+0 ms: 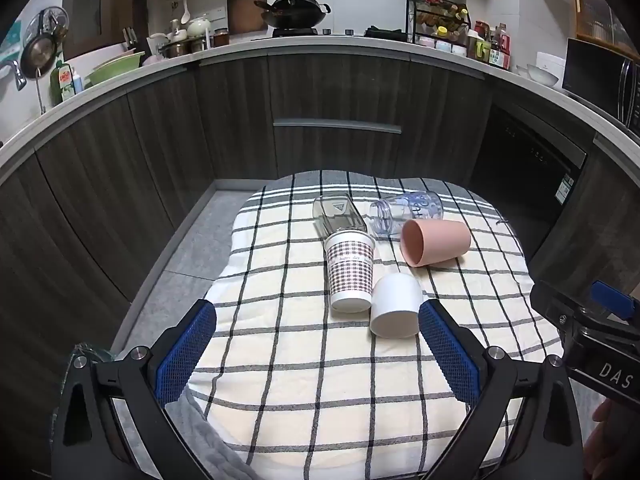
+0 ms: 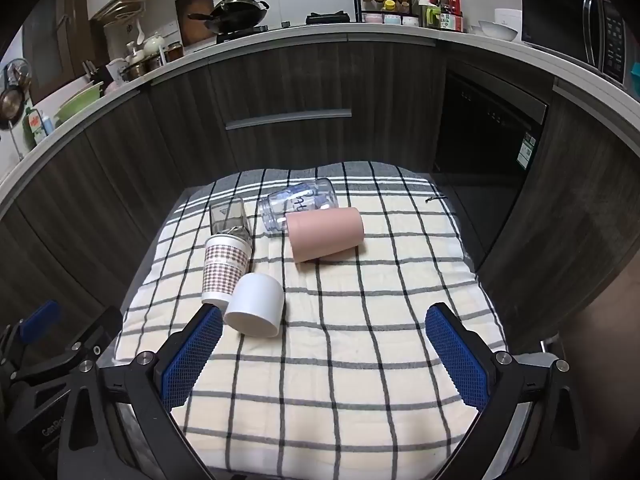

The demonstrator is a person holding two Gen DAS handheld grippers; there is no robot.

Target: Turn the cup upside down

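Cups lie toppled on the checked cloth [image 1: 280,360]: a patterned cup [image 1: 349,272], a white cup [image 1: 394,306], a pink cup [image 1: 436,242] and two clear glasses behind. The left gripper [image 1: 316,348] hovers low, jaws spread wide and empty, its right pad just beside the white cup. The right gripper [image 2: 324,356] is likewise released. Only the left view shows the pink cup's mouth; the right view shows its side.

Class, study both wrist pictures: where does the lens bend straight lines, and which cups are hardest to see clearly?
Left wrist view: the fisheye bows the countertop into an arc, and black vignette fills the corners; the clear glass cup nearly vanishes against the checked cloth. Right wrist view: same curved counter, dim even light with soft shadows, and the printed clear bottle shows the grid lines through it.
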